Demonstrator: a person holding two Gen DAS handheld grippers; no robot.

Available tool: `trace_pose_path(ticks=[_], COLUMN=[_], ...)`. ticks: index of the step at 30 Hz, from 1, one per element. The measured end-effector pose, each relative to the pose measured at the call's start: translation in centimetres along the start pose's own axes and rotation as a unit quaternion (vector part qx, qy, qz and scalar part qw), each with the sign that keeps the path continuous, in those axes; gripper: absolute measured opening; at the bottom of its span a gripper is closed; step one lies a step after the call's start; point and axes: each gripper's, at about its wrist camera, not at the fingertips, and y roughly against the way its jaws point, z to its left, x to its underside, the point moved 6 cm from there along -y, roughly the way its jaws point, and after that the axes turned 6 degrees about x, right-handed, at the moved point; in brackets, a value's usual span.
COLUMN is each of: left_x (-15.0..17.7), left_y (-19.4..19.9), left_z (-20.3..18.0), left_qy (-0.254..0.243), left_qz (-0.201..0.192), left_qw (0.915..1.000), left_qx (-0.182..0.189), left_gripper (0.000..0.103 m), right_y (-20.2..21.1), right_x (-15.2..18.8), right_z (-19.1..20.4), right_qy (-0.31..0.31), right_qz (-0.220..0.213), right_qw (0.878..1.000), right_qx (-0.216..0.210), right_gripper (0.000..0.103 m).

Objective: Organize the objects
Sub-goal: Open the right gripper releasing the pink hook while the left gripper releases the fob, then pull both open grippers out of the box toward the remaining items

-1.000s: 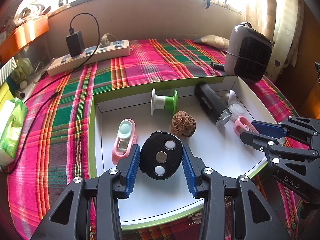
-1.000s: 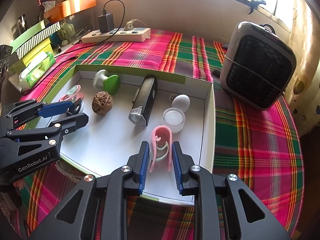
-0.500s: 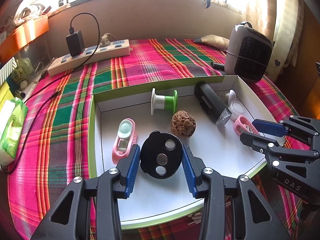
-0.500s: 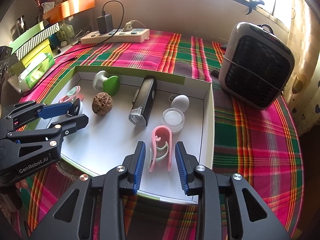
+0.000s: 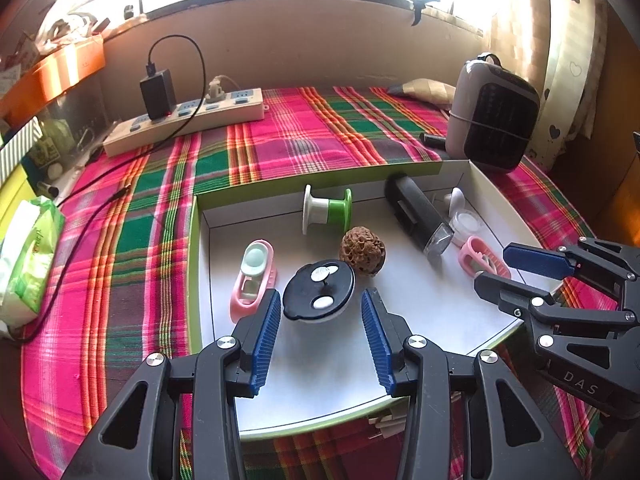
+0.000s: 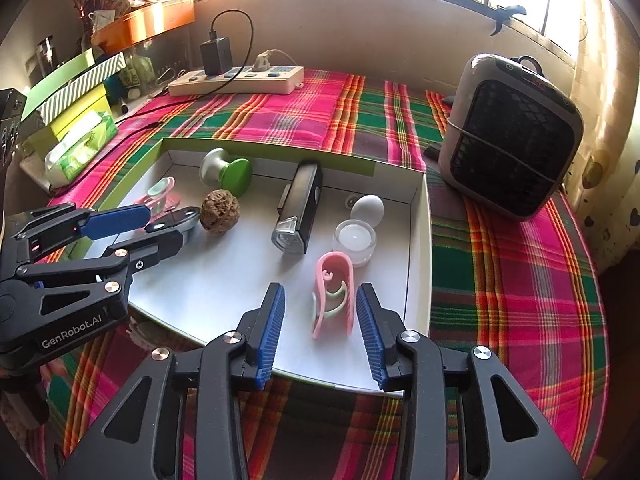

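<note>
A shallow white box with green walls point(image 5: 320, 364) holds several small things. My left gripper point(image 5: 320, 340) is open; a black oval disc point(image 5: 319, 291) lies flat on the box floor just ahead of its fingers. My right gripper point(image 6: 320, 330) is open; a pink clip point(image 6: 335, 294) lies on the box floor between and just ahead of its fingers. In the box there are also a walnut point(image 5: 362, 251), a green-and-white spool point(image 5: 326, 209), a black bike light point(image 5: 418, 214), a pink case point(image 5: 253, 277), a white candle cup point(image 6: 354, 240) and a white egg shape point(image 6: 369, 208).
A grey fan heater point(image 6: 510, 138) stands right of the box on the plaid cloth. A power strip point(image 5: 184, 120) with a black charger lies at the back. A tissue pack point(image 5: 28, 256) and green boxes point(image 6: 72, 92) are at the left.
Both grippers have opened. The left let go of the black disc, which now lies flat in the box. The right let go of the pink clip and drew back a little.
</note>
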Motion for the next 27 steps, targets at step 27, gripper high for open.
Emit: trace_pose_path(ticks=[27], left_x=[2.4], left_y=[5.6], left_z=[-1.8], left_qy=[0.006], left_qz=[-0.036], left_qw=[0.9993], left_qx=[0.001], left_gripper=[0.041], right_y=[4.5], right_x=[2.3], right_z=[1.3], right_qy=[-0.015], right_qz=[-0.041], right_qw=[0.999], right_qx=[-0.007], right_gripper=[0.039])
